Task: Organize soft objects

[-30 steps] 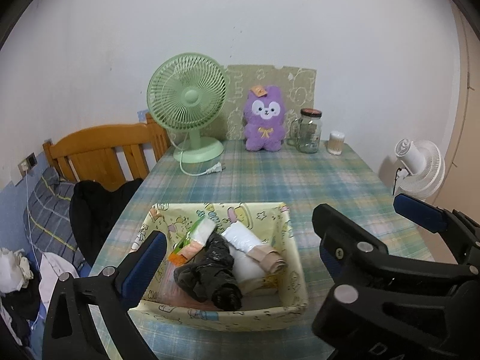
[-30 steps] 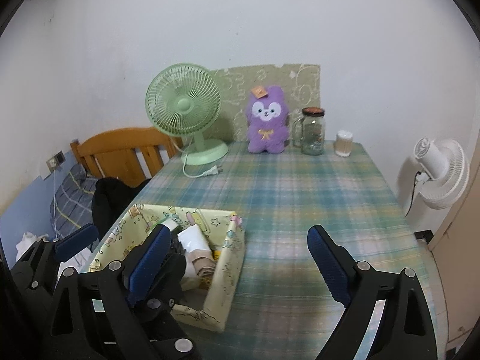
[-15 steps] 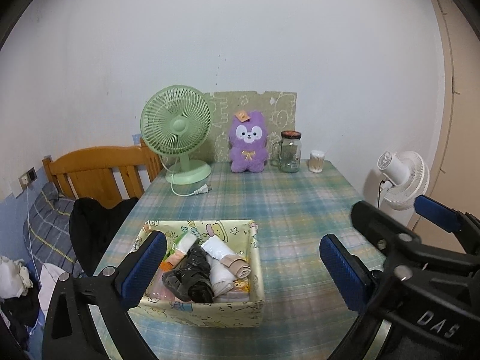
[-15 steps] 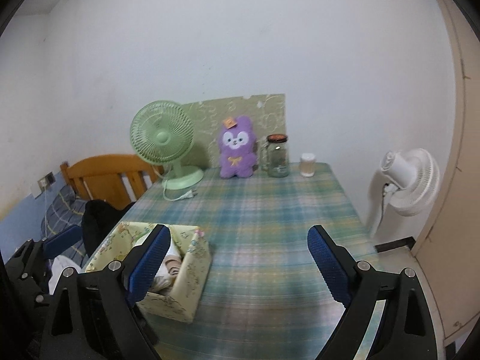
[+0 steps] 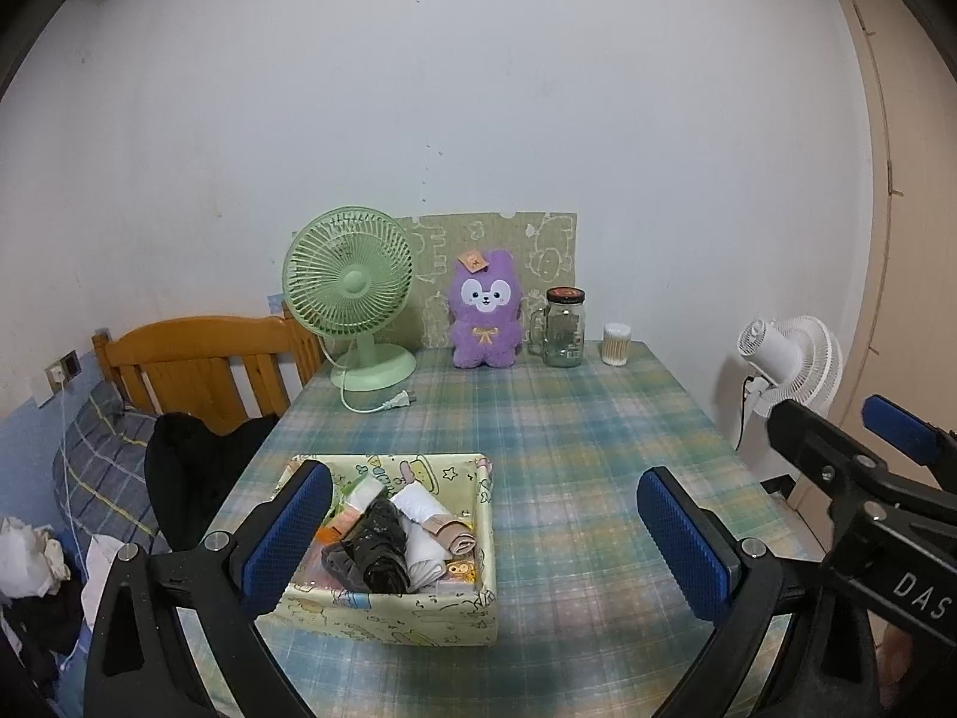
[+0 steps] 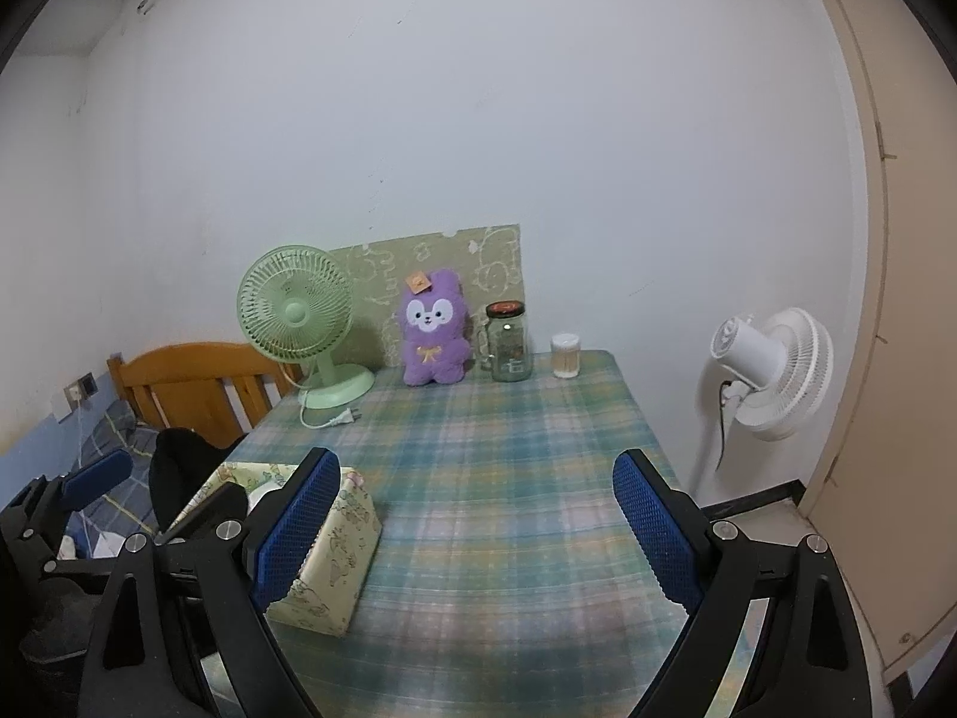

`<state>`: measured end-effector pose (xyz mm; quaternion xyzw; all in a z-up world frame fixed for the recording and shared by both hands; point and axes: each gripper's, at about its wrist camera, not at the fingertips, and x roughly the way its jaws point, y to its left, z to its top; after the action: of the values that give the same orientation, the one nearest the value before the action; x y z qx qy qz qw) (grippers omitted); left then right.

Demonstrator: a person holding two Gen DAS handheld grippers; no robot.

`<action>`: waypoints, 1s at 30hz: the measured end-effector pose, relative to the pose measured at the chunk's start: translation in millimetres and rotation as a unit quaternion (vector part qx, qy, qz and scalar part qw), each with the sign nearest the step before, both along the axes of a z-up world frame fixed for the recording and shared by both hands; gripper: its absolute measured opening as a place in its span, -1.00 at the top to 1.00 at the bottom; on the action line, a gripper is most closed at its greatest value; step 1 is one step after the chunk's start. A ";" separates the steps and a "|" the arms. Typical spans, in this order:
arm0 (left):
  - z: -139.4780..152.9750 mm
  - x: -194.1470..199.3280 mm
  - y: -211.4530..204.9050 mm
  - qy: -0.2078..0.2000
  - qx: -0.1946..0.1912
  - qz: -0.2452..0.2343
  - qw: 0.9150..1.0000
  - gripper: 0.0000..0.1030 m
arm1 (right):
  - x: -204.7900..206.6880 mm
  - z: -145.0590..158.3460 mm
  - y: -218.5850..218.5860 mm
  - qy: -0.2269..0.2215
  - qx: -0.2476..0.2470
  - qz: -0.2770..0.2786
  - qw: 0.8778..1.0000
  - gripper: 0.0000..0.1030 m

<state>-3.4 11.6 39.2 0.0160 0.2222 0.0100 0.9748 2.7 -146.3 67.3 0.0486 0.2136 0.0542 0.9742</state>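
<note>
Covering the table was a plaid tablecloth (image 5: 568, 437), on whose near left part sat the yellow cartoon-print fabric box (image 5: 478, 538) holding rolled soft items: a black roll (image 5: 383, 550) and a white roll (image 5: 421, 538). The left gripper (image 5: 484, 538) and right gripper (image 6: 472, 529) both hung above the table, jaws spread wide and empty. The right gripper's body read "DAS". Behind stood a green desk fan (image 5: 353, 299), purple plush toy (image 5: 484, 311) and glass jar (image 5: 564, 329), its label unreadable.
</note>
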 end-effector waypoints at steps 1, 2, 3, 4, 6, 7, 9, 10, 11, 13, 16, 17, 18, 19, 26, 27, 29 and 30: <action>0.0 -1.0 -0.2 -0.001 0.000 0.001 1.000 -0.99 | -2.3 0.3 -1.3 -0.002 -0.001 -0.003 1.000 -0.84; -0.2 -2.5 -0.6 -0.002 -0.001 0.000 1.000 -0.99 | -4.2 0.5 -2.6 -0.003 -0.001 -0.005 1.000 -0.84; -0.4 -3.5 -0.6 -0.002 -0.002 0.000 1.000 -0.99 | -5.3 0.7 -3.1 -0.003 -0.002 -0.006 1.000 -0.84; -0.3 -5.4 -1.1 -0.004 -0.001 0.001 1.000 -0.99 | -6.3 0.5 -4.5 -0.004 -0.002 -0.008 1.000 -0.84; -0.1 -8.0 -2.2 -0.006 0.000 0.000 1.000 -1.00 | -8.4 0.0 -7.0 -0.005 -0.001 -0.011 1.000 -0.84; 0.1 -9.0 -2.4 -0.008 0.001 0.000 1.000 -1.00 | -9.6 0.2 -7.8 -0.006 -0.001 -0.012 1.000 -0.84; 1.0 -11.9 -2.4 -0.011 0.001 0.001 1.000 -1.00 | -12.5 0.9 -8.6 -0.009 -0.002 -0.014 1.000 -0.84; 1.4 -12.8 -2.2 -0.012 0.001 0.001 1.000 -1.00 | -13.5 1.1 -9.9 -0.010 -0.002 -0.015 1.000 -0.84; 2.0 -13.8 -1.7 -0.014 0.000 0.002 1.000 -0.99 | -14.3 1.6 -9.4 -0.011 -0.003 -0.016 1.000 -0.84; 2.5 -14.9 -1.3 -0.015 0.000 0.005 1.000 -1.00 | -15.2 2.8 -9.3 -0.013 -0.004 -0.017 1.000 -0.84; 3.0 -16.8 0.9 -0.018 -0.001 0.009 1.000 -1.00 | -15.9 3.3 -8.8 -0.013 -0.005 -0.017 1.000 -0.84; 3.1 -17.4 1.1 -0.018 0.000 0.010 1.000 -0.99 | -16.6 3.6 -8.7 -0.013 -0.005 -0.017 1.000 -0.84; 3.4 -18.2 2.2 -0.019 0.000 0.012 1.000 -1.00 | -17.1 3.6 -8.9 -0.014 -0.005 -0.016 1.000 -0.84; 3.7 -18.6 3.2 -0.019 0.001 0.015 1.000 -1.00 | -16.4 3.5 -9.0 -0.014 -0.005 -0.017 1.000 -0.84; 4.9 -21.6 8.5 -0.027 -0.008 0.023 0.999 -0.99 | -16.7 4.2 -9.1 -0.010 -0.012 -0.018 1.000 -0.84; 4.9 -21.4 8.5 -0.026 -0.008 0.022 0.999 -0.99 | -16.4 4.4 -8.0 -0.010 -0.014 -0.018 1.000 -0.84; 3.7 -19.8 8.9 -0.024 -0.009 0.021 0.999 -0.99 | -16.4 4.8 -6.8 -0.010 -0.018 -0.017 1.000 -0.84; 3.5 -19.3 9.2 -0.022 -0.010 0.021 0.999 -1.00 | -16.5 4.8 -6.2 -0.010 -0.019 -0.016 1.000 -0.84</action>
<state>-22.6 20.8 42.6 0.0013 0.2011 0.0284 0.9792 -13.8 -152.5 72.1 0.0330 0.2036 0.0354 0.9779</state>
